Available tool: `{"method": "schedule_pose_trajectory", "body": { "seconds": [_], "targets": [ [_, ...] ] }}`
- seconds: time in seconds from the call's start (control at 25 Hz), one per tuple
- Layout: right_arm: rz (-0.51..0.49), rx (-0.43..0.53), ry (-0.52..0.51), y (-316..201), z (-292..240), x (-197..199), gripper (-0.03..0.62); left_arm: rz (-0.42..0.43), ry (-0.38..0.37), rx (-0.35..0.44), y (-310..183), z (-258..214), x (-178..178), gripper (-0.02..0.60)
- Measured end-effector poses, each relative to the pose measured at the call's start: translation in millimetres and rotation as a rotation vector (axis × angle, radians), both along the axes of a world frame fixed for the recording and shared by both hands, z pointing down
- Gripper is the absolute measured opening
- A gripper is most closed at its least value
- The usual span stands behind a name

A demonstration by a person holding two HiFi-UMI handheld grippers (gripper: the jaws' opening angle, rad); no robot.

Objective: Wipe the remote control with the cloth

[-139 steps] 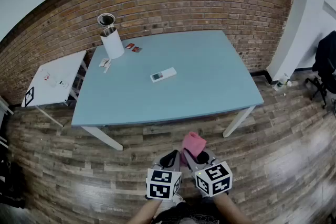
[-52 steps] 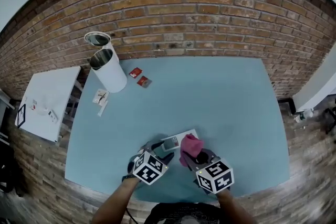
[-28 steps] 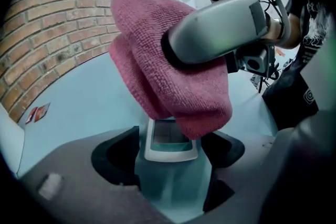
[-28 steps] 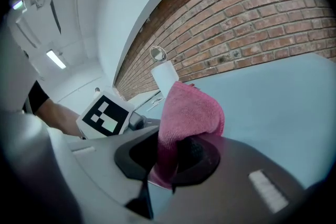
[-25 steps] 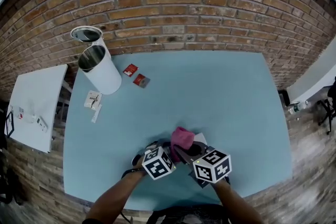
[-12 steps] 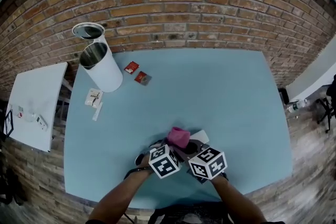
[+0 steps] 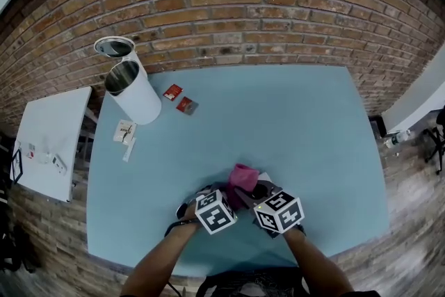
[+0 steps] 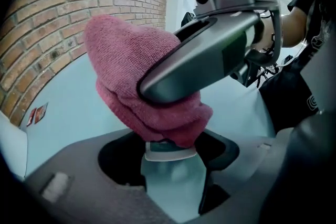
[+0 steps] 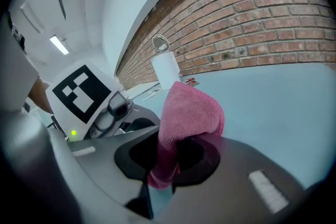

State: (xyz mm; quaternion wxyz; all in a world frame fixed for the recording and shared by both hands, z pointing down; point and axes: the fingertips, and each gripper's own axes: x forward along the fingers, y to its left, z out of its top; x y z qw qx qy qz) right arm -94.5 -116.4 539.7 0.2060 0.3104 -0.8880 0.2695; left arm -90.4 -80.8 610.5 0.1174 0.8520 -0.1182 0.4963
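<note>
Left claw just closed onto remote control, right claw pinching cloth atop it.

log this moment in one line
left tool: jaws just closed on remote control | right tool: holds pink cloth | cloth touching remote end

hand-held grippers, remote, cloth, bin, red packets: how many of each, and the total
hand-held grippers: 2
remote: 1
pink cloth: 1
white bin: 1
red packets: 2
total: 7
</note>
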Motion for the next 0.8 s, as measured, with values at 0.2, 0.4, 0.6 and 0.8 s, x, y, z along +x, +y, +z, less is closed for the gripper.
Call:
{"method": "schedule_pose_trajectory", "body": {
  "seconds": [0.2,0.4,0.6,0.8],
  "targets": [
    [0.033,-0.002,-0.012,-8,0,20,0.064,0.004,-0.042,-0.026,1,1,-1,0.290],
    [0.063,-0.012,-0.028,-13,1,39,0.064,0.002,-0.072,-0.039,2,1,-2,0.290],
    [0.093,-0.018,-0.042,-20,2,56,0.064,-0.001,-0.093,-0.042,0,-1,-2,0.290],
    [0.133,-0.020,-0.052,-30,3,76,0.064,-0.010,-0.104,-0.046,-1,1,-2,0.290]
  ]
}}
